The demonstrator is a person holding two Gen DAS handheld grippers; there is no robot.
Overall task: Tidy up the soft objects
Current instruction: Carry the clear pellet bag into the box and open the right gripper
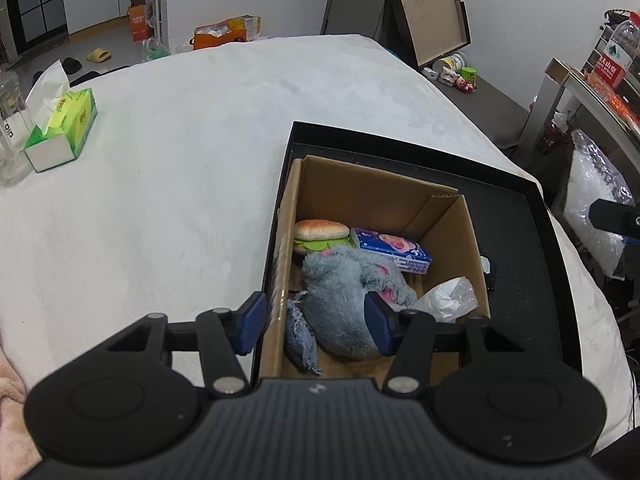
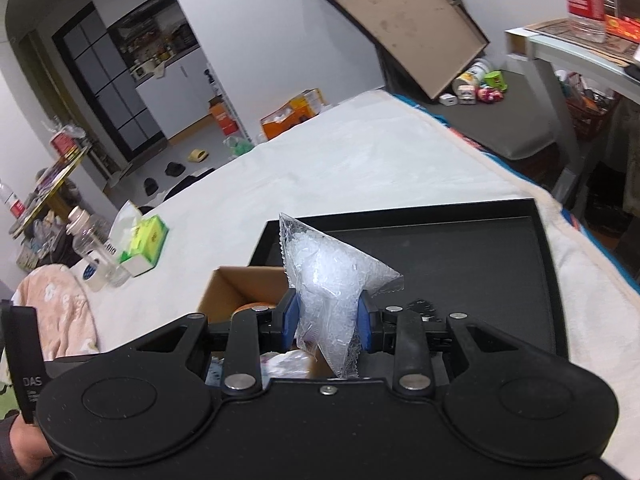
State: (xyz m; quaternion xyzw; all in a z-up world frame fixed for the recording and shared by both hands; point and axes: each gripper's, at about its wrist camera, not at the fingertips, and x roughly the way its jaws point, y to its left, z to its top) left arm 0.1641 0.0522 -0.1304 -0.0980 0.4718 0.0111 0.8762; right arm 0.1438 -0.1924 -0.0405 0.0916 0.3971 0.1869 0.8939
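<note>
1. Left wrist view: the left gripper (image 1: 316, 322) hangs over the near end of a cardboard box (image 1: 440, 216), its blue pads (image 1: 252, 322) standing partly apart. One pad lies outside the box's left wall, the other inside against a grey plush toy (image 1: 344, 292). The pads do not clamp the toy.
2. The plush toy lies in the near half of the box, with a frayed piece of denim cloth (image 1: 300, 336) at its left and a crumpled clear bag (image 1: 448, 300) at its right.
3. Behind the toy, toward the far wall of the box, sit a soft hamburger (image 1: 320, 234) and a blue tissue packet (image 1: 394, 250), side by side.
4. The box stands in the left part of a shallow black tray (image 1: 520, 216), which rests on a white bedcover (image 1: 180, 180).
5. Well apart on the cover, at the left, lies a green tissue box (image 1: 64, 128) beside a clear bottle (image 1: 12, 136).
6. Right wrist view: the right gripper (image 2: 328, 320) has its blue pads drawn close and pressed on a clear packet of white granules (image 2: 332, 276), which stands up between them.
7. The held packet is raised over the black tray (image 2: 480, 256), with the cardboard box (image 2: 240, 288) just to its left.
</note>
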